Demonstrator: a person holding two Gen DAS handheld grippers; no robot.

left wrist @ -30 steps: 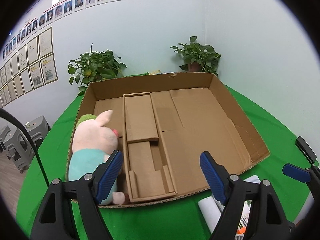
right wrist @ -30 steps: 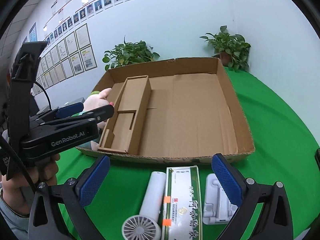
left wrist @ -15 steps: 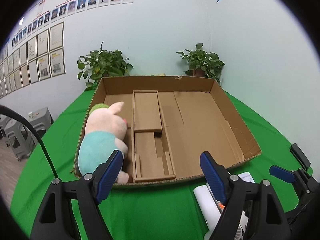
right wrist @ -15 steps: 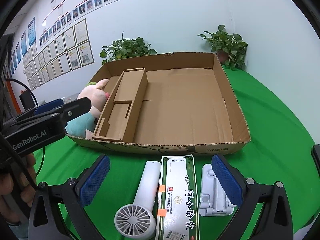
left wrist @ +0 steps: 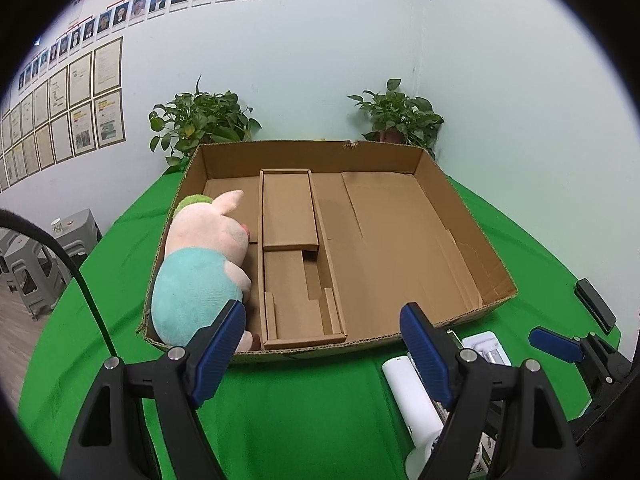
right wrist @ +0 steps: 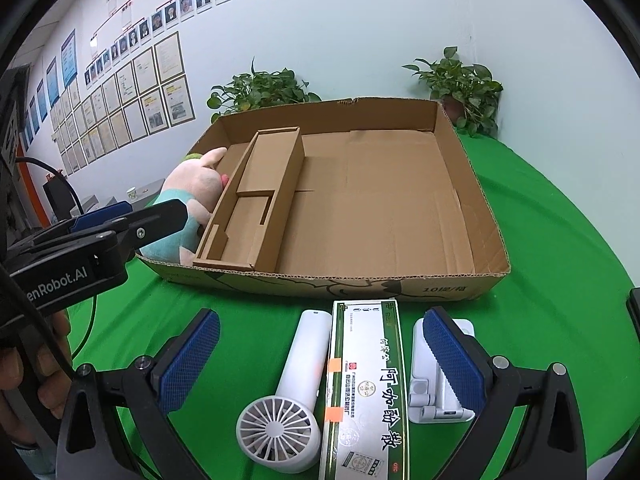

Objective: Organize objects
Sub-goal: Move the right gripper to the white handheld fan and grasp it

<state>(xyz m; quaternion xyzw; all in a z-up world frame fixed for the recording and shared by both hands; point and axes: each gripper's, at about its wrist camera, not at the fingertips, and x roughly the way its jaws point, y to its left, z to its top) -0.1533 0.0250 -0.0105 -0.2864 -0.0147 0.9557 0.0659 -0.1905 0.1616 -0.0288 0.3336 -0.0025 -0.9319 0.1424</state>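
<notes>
While the cardboard tray [right wrist: 460, 184] sits on the green table [right wrist: 560, 248] with only the plush pig [left wrist: 200, 264] tucked into its left compartment, three items wait on the cloth just in front of its near wall: the green-and-white medicine box [right wrist: 366, 384], the white handheld fan [right wrist: 292, 396] touching the box's left side, and the small white stand [right wrist: 436, 384] just beside its right. Both tools are empty, so the step in hand looks like choosing a pickup. The right gripper [right wrist: 318, 364] hangs with its blue pads spread wide, straddling the box; a good grasp would likely mean lowering squarely over the box's long sides, keeping the left pad from catching the fan's handle, then lifting clear of the tray's near wall before setting it in the wide right section. The left gripper [left wrist: 320, 344] is likewise spread apart and holds nothing, aimed at the tray's near edge. Its view looks down into the divider's [left wrist: 296, 256] stepped pockets and shows the pig's full body; the right view alone shows the three loose items whole, which the left view mostly hides behind its own finger.
</notes>
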